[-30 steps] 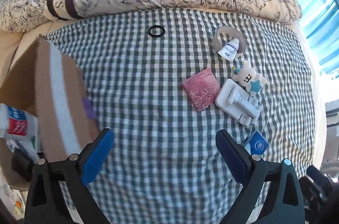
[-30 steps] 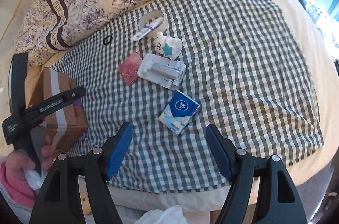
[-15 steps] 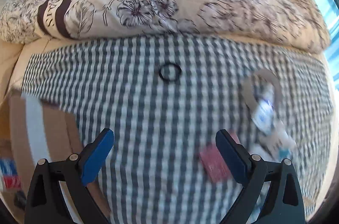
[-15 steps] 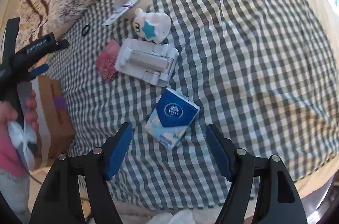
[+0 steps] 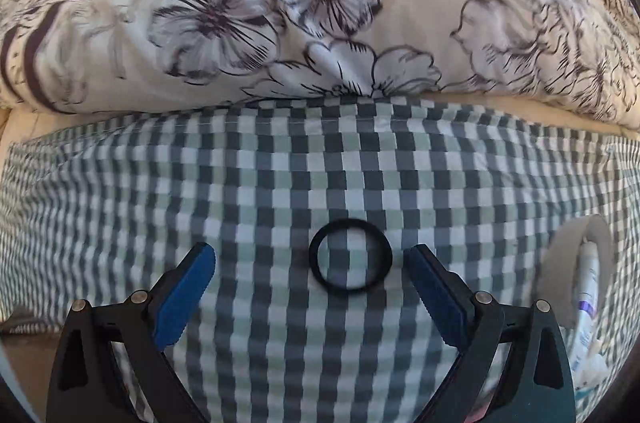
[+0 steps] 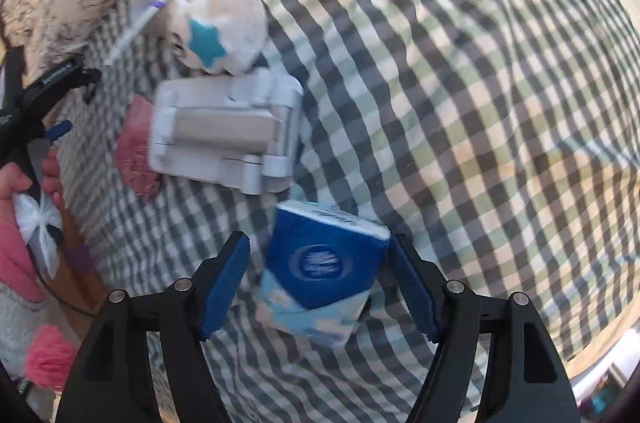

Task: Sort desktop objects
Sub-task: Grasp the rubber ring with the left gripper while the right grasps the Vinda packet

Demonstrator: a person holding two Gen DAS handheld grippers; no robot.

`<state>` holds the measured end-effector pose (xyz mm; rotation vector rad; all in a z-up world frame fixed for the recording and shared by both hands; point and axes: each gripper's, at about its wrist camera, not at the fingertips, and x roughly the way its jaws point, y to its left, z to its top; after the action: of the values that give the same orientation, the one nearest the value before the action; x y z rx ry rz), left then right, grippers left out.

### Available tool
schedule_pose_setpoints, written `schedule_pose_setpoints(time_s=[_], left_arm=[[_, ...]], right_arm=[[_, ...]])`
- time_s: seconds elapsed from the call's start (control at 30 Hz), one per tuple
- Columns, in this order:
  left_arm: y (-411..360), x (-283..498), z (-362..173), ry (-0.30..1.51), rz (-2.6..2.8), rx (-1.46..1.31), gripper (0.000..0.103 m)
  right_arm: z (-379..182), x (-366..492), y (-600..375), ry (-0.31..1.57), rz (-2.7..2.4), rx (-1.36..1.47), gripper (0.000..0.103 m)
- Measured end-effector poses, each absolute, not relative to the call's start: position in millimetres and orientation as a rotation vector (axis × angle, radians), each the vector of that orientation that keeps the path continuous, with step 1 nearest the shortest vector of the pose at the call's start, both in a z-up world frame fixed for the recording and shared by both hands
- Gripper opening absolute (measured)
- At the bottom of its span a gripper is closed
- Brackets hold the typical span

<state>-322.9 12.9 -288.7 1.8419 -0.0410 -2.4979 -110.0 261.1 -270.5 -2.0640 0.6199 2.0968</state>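
Observation:
A black ring [image 5: 350, 257] lies flat on the checked cloth [image 5: 280, 163], between the blue pads of my open left gripper [image 5: 310, 277]; the pads stand clear of it on both sides. In the right wrist view a blue tissue pack [image 6: 320, 263] lies on the cloth between the fingers of my open right gripper [image 6: 318, 281], with gaps on both sides. Behind it sit a white folding stand [image 6: 228, 131], a pink pouch [image 6: 134, 151], a white plush with a blue star [image 6: 220, 31] and a small tube [image 6: 148, 15]. The left gripper [image 6: 60, 91] shows at the left edge.
A flowered quilt [image 5: 320, 3] is bunched along the far side of the cloth. A tape roll with the tube [image 5: 588, 283] on it lies right of the ring. A cardboard box [image 6: 80, 263] and a hand in a pink sleeve [image 6: 16, 183] are at the left.
Both grippers have moved down and forward. The ring now lies between the left fingers and the tissue pack between the right fingers. Both stay open.

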Motion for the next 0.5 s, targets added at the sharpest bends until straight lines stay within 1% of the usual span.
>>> schedule_pose_setpoints(time_s=[0.03, 0.1, 0.23, 0.27, 0.33, 0.37, 0.4, 0.43, 0.47, 0.5], left_arm=[[13.4, -324.3, -291.9, -0.051, -2.506, 1.843, 0.099], [12.3, -326.0, -295.3, -0.05, -2.537, 1.813, 0.103], [3.8, -331.9, -302.3, -0.027, -2.564, 1.817, 0.103], [3.6, -334.1, -303.5, -0.024, -2.564, 1.825, 0.102], [0.5, -336.4, -304.4, -0.022, -2.57, 1.845, 0.096], [1.3, -335.8, -302.5, -0.027, -2.583, 1.852, 0.086], [3.5, -334.2, -299.7, -0.044, -2.6, 1.85, 0.067], [7.2, -331.7, -296.2, -0.062, -2.623, 1.854, 0.053], [8.3, -330.8, -292.6, -0.092, -2.64, 1.857, 0.026], [11.2, -329.1, -290.4, -0.123, -2.649, 1.869, 0.009]], right_arm=[[-272.7, -110.5, 259.2, 0.602, 2.093, -2.059, 0.072], [-274.5, -111.2, 254.2, 0.56, 2.089, -2.047, 0.073], [-275.5, -111.2, 249.3, 0.507, 2.084, -2.049, 0.073], [-275.5, -111.3, 249.1, 0.499, 2.079, -2.052, 0.072], [-275.2, -111.7, 249.0, 0.491, 2.07, -2.056, 0.07], [-274.4, -111.7, 249.3, 0.479, 2.064, -2.057, 0.064], [-273.3, -111.6, 249.9, 0.472, 2.062, -2.056, 0.061], [-272.1, -111.2, 251.2, 0.474, 2.062, -2.059, 0.059], [-271.5, -112.1, 251.9, 0.476, 2.061, -2.062, 0.058], [-270.9, -112.3, 253.0, 0.478, 2.061, -2.065, 0.058]])
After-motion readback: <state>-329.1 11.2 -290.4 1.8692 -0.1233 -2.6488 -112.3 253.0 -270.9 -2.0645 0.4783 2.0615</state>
